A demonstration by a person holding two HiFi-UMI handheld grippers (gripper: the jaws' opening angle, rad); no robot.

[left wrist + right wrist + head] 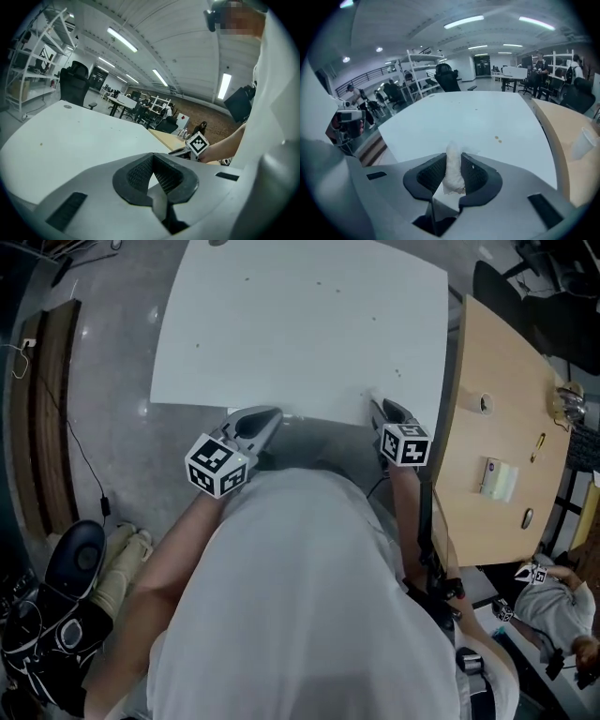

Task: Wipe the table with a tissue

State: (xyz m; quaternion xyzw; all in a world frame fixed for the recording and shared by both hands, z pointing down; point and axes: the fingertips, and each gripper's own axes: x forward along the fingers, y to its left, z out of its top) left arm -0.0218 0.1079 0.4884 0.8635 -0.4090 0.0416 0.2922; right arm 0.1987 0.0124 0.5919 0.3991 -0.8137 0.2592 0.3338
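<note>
The right claw (453, 163) pinches a crumpled white paper tissue (453, 174) at the lower edge of the white rectangular bench (300, 324), so wiping seems about to start. Next, press it down and sweep toward the brown specks (498, 138) at centre right. The left claw (153, 159) is closed and empty. Whether the tissue touches the bench is unclear.
</note>
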